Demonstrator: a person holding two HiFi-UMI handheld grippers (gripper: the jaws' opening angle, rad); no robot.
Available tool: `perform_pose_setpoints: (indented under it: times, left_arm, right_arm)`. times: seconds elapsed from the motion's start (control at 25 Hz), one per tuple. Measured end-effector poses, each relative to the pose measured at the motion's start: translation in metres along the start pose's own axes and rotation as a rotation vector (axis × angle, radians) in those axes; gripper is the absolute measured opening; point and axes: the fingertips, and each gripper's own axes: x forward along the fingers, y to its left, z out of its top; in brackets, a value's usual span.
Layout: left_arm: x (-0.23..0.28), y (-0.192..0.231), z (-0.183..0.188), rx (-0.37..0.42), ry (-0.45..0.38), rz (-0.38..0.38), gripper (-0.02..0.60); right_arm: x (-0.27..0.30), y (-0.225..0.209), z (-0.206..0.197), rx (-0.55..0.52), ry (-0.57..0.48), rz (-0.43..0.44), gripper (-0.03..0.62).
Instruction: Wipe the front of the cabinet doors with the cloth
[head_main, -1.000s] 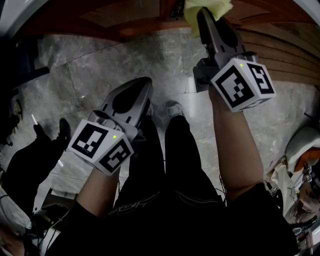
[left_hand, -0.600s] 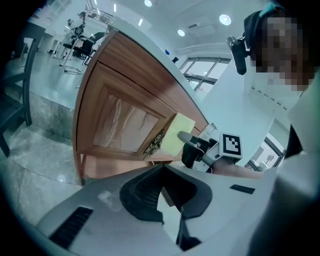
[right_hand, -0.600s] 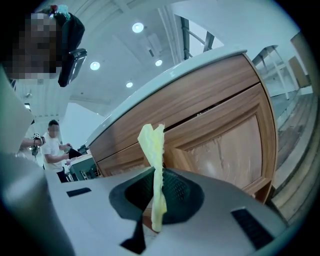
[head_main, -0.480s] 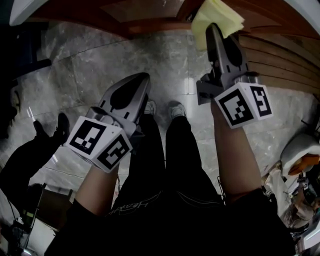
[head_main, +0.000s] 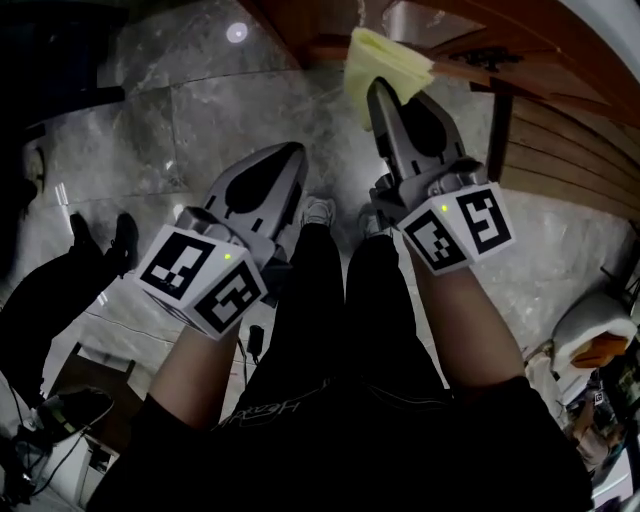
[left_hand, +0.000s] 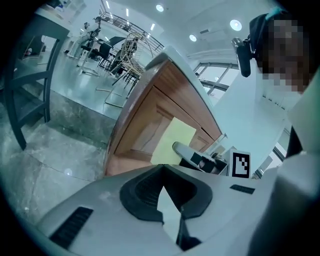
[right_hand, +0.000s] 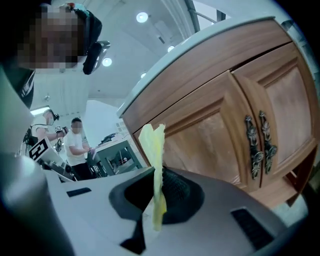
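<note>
Right tongs (right_hand: 155, 170) clamp thin yellow cloth (right_hand: 152, 145) near panelled wooden cabinet doors (right_hand: 210, 135); left tongs (left_hand: 163, 167) closed, empty.

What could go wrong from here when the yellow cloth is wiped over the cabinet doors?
1. The right gripper pinches only a thin fold of the cloth; friction on the wood might pull it out.
2. The loose cloth might catch on the ornate metal handles on the cabinet doors.
</note>
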Motion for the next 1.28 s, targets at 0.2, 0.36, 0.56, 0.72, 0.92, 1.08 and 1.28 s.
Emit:
perform_pose_setpoints:
  times: [0.2, 0.36, 0.56, 0.72, 0.92, 1.08, 1.28]
  left_arm:
    - [-0.021, 0.028, 0.004, -0.028, -0.019, 0.031, 0.006]
    - [-0.034, 0.047, 0.006, -0.041, -0.029, 0.047, 0.006]
    - [-0.047, 0.066, 0.006, -0.060, -0.030, 0.069, 0.006]
    - [-0.050, 0.072, 0.007, -0.067, -0.034, 0.074, 0.006]
    - [-0.051, 0.073, 0.004, -0.070, -0.030, 0.073, 0.006]
    - [-0.052, 0.075, -0.003, -0.072, -0.017, 0.081, 0.006]
    - [-0.049, 0.072, -0.009, -0.074, 0.002, 0.081, 0.006]
  right_arm:
    - [0.030, 0.038, -0.018, -0.038, 0.023, 0.063, 0.041]
    - [0.055, 0.056, -0.035, -0.072, 0.062, 0.099, 0.041]
    - [0.073, 0.061, -0.046, -0.088, 0.084, 0.089, 0.041]
    - [0.088, 0.054, -0.047, -0.105, 0.083, 0.071, 0.041]
    - [0.094, 0.042, -0.045, -0.106, 0.077, 0.043, 0.041]
    - [0.094, 0.037, -0.047, -0.108, 0.080, 0.027, 0.040]
    - [0.095, 0.029, -0.046, -0.105, 0.067, 0.007, 0.041]
